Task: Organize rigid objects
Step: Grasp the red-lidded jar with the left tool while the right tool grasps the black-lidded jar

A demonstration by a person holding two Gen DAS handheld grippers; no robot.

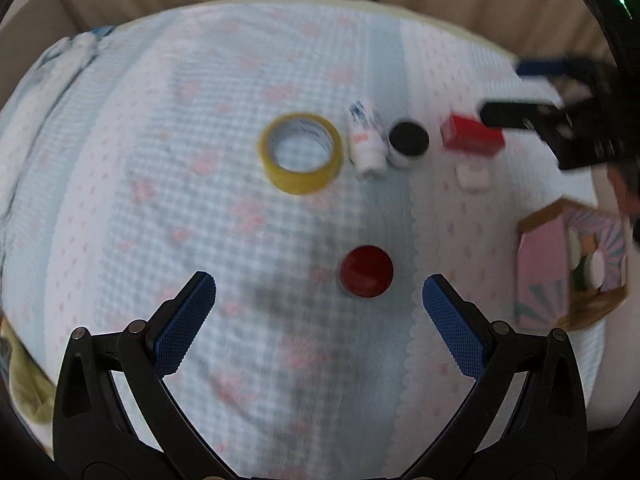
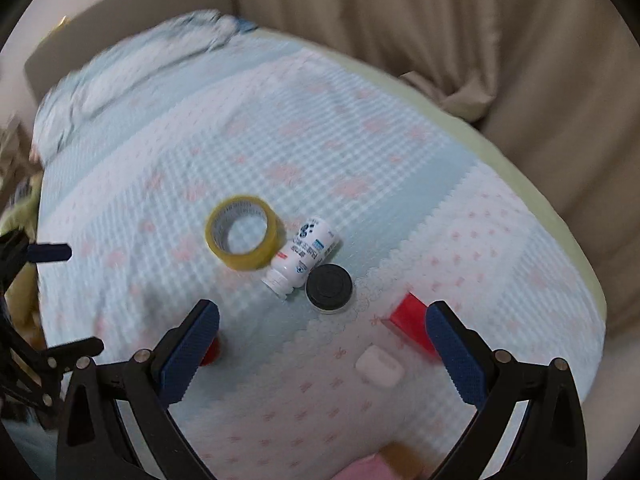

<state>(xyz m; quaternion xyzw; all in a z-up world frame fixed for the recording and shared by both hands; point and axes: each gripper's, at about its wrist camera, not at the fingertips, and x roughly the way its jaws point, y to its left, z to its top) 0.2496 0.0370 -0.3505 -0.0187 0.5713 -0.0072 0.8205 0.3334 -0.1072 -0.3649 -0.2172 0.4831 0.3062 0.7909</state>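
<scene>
Both grippers hover with jaws spread wide and empty: the left gripper (image 1: 319, 286) above a red-lidded jar (image 1: 366, 271), the right gripper (image 2: 322, 314) above a white case (image 2: 379, 365), beside a red box (image 2: 411, 325). A checked blue-and-pink bedspread (image 2: 360, 152) lies before beige curtains (image 2: 460, 28). The white bottle (image 2: 303, 255) lies on its side between the yellow tape roll (image 2: 243, 238) and a black-lidded jar (image 2: 329, 283), cap toward the camera.

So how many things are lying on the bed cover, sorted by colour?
Yellow: 1, the tape roll
White: 2, the bottle and the small white case
Black: 1, the black-lidded jar
Red: 2, the red box and the red-lidded jar
Total: 6
</scene>
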